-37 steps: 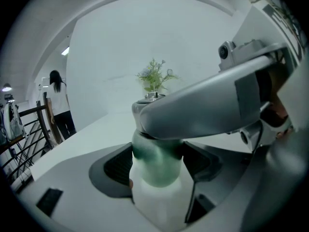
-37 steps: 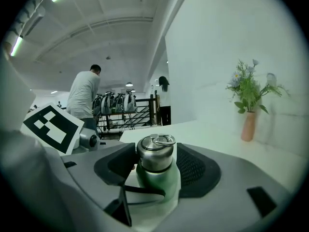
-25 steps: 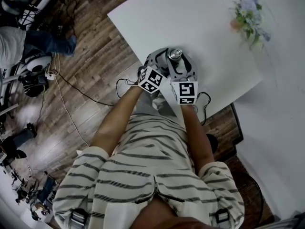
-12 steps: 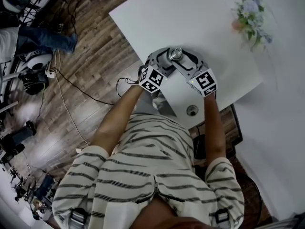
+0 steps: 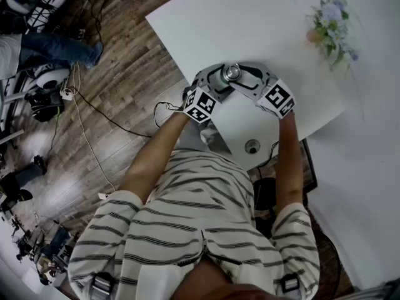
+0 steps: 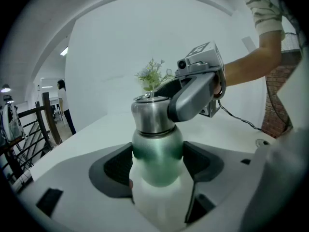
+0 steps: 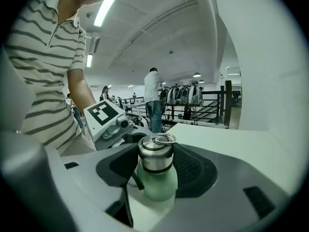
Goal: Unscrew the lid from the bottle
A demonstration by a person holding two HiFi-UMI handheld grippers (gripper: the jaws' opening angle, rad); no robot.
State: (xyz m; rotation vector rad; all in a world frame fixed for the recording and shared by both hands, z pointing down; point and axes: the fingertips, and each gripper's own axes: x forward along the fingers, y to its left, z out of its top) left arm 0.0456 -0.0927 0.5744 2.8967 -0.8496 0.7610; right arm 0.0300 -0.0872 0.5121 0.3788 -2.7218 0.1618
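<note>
Steel, brushed and dull, makes up the lid (image 6: pixel 150 116), a short round cap with a small wire ring lying on its top. It sits on the neck of the bottle (image 7: pixel 158 183), so the task is not finished. From these views the job looks to be in its twisting stage. How far the thread has loosened cannot be told, since only a thin dark seam shows under the cap.

The bottle stands upright on the white table (image 5: pixel 262 24), close to the near edge. Its body is smooth and rounded at the shoulder, green there and fading to milky white lower down.

The left gripper (image 6: pixel 157 170) is clamped on that body, with its 2 dark ribbed pads pressed to either side. The right gripper (image 7: pixel 155 162) comes in from the other side and is closed on the lid, 1 textured pad at each flank. Both tools have matte grey plastic shells.

What remains is more turning, then lifting the cap clear. A small bunch of flowers (image 5: pixel 328 20) stands well apart on the far side of the table.
</note>
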